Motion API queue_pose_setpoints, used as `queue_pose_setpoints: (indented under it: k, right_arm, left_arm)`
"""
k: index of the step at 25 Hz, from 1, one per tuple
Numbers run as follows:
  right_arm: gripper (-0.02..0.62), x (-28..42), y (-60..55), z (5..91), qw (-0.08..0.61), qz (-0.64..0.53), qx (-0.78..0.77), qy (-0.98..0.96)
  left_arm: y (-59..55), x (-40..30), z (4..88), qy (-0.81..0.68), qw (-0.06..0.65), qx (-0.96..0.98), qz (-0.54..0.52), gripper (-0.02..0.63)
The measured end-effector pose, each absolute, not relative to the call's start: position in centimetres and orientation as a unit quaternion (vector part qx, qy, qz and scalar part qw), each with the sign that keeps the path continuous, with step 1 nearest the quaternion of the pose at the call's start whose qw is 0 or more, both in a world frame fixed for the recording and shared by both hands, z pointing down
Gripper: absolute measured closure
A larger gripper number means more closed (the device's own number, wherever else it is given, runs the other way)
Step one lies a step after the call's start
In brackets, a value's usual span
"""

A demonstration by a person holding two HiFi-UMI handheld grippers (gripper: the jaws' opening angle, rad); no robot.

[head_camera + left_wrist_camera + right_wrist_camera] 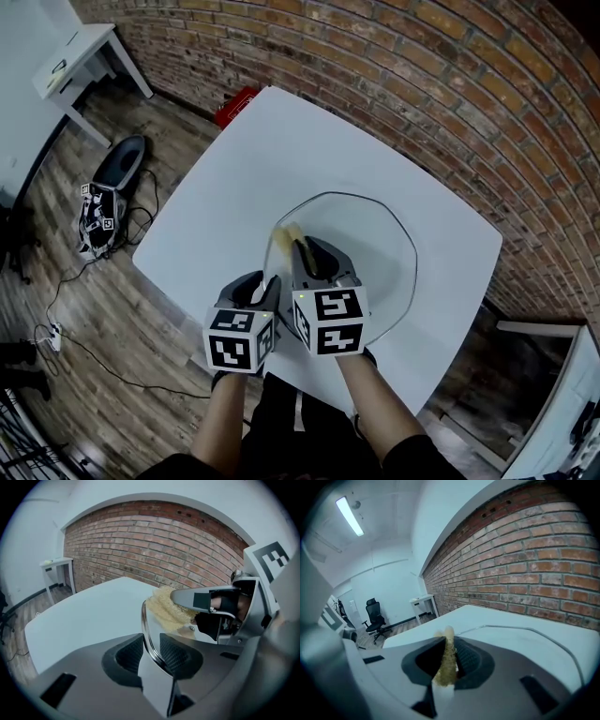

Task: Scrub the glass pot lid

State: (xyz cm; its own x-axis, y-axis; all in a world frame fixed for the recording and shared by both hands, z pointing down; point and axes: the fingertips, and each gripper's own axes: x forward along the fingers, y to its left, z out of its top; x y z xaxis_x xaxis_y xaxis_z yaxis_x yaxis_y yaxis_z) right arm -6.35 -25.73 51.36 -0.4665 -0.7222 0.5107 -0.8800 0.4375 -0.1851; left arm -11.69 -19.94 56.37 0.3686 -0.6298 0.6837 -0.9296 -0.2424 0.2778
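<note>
One long brick wall [394, 75] behind everything, plain in all three views. Wooden floor [94, 309] laid out fully only from the head view, with black cables [66, 328] trailing across it, a device with square markers [94, 211] lying on the boards, and a red object [236, 103] peeking out at the table's far corner. Up in the right gripper view alone: a ceiling strip light [349, 515] and a black office chair [375, 616]. Small white side table [84, 52] off by the wall.

Centre stage, the white table [216, 187], and on the half nearer the person, the glass pot lid [375, 234].

Left gripper [267, 286] at the lid's near-left edge, and from its own view, jaws clamped on the metal rim, one pad on each side. Right gripper [305, 248] just beside it, reaching in over the glass, jaws squeezed together on a yellow sponge [286, 230].

Edge-on in the right gripper view, pressed thin between the pads. Broadside in the left gripper view, fluffy, right at the glass beside the rim. Touching or just off it: cannot tell.
</note>
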Motion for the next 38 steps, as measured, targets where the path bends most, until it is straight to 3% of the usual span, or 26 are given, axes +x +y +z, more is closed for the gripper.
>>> queue_pose_setpoints:
  k: [20,23,29,38]
  right_arm:
    - [0.538,12.8,-27.0,51.7,0.266,0.193,0.639,-0.695]
    - [0.538,10.8,-26.6,49.9,0.239,0.191,0.629,-0.714]
    - [0.538,-2.7,-23.2,48.4,0.206,0.218,0.504,-0.81]
    - [0.538,-5.4,-21.3,52.6,0.276,0.218,0.468,-0.811]
  left_arm:
    - [-20.2,-11.5,56.3,-0.513,0.329,0.759,0.231,0.494]
    - [-20.2,-11.4,56.4,-0.511,0.329,0.76,0.23,0.494]
    - [-20.2,-11.4,56.4,-0.514,0.333,0.757,0.228,0.494]
    - [-20.2,-11.6,56.4,-0.513,0.334,0.758,0.226,0.494]
